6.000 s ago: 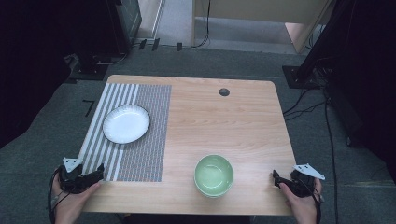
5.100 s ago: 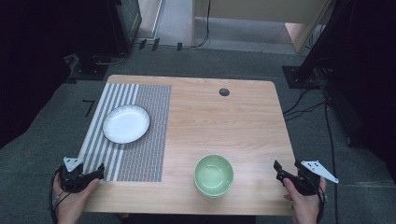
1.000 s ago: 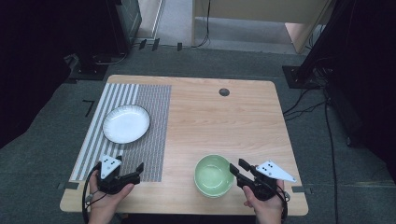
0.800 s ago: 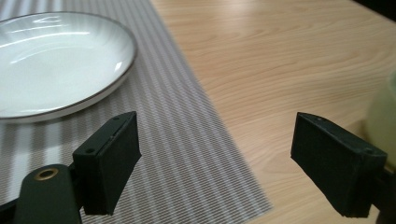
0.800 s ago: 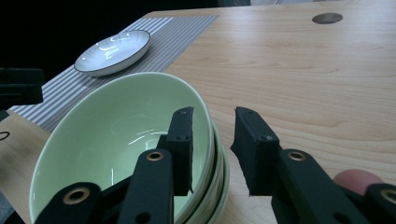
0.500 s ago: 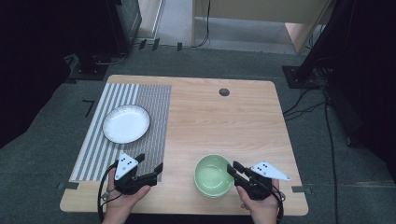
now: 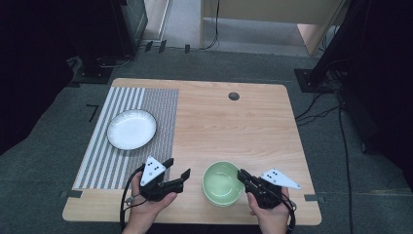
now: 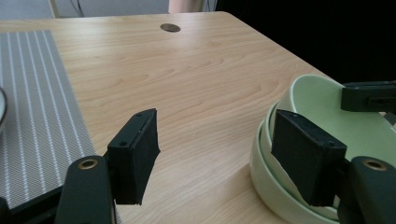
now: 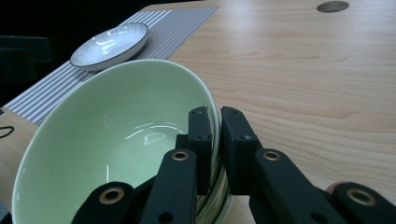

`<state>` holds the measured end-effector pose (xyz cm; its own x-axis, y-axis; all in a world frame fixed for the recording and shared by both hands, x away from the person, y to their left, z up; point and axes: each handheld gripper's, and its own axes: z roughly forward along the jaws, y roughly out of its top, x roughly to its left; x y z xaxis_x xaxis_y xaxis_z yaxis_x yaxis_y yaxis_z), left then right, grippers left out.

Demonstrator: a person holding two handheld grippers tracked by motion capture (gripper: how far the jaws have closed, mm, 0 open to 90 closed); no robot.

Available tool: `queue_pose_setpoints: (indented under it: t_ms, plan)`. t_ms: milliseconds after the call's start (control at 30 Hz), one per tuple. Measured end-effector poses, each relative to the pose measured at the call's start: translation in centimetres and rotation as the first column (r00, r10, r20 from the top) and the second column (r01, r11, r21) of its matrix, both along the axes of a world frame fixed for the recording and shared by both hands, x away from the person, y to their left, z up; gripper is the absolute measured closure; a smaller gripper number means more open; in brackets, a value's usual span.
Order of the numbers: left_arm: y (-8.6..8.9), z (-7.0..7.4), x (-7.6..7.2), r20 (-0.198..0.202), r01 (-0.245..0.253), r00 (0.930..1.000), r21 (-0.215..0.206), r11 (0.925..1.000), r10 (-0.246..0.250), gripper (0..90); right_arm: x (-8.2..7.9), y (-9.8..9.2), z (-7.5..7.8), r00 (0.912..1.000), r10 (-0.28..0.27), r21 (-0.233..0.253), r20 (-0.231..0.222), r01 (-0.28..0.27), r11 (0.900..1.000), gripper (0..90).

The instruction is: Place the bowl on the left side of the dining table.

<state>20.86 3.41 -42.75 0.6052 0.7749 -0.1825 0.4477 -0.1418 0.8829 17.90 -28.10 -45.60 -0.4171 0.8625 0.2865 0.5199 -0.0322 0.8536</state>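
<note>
- The right gripper (image 9: 213,135) clamps the near rim of the green bowl (image 9: 116,140).
- The left gripper (image 8: 215,154) stands wide open just beside the bowl's left side, on the table (image 7: 234,126).

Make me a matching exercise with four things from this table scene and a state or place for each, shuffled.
Things:
1. green bowl
2. white plate
3. left gripper
4. right gripper

States or places:
A. jaws open, beside the bowl
B. on the striped mat
C. jaws closed on the bowl's rim
D. near the front edge of the wooden table

Pairs: 1-D, 2-B, 3-A, 4-C
</note>
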Motion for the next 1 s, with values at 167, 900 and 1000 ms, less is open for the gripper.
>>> queue_pose_setpoints:
  t_ms: [167,900,1000]
  plan:
    - [-1.1,0.0,0.1,0.004,0.027,0.9996,-0.002,0.9996,-0.027,35.8,0.1,0.0,-0.1,0.9999,-0.011,0.001,-0.010,0.011,1.000,84.6]
    - [-4.4,-0.7,0.5,-0.041,0.108,0.9934,0.012,0.9941,-0.107,39.7,-0.5,1.4,0.2,0.9969,-0.040,-0.112,0.068,0.047,0.993,88.1]
    - [-4.6,-0.8,0.4,-0.041,0.117,0.9924,0.015,0.9931,-0.116,42.3,-0.7,1.7,0.3,0.9934,-0.045,-0.149,0.105,0.060,0.987,88.1]
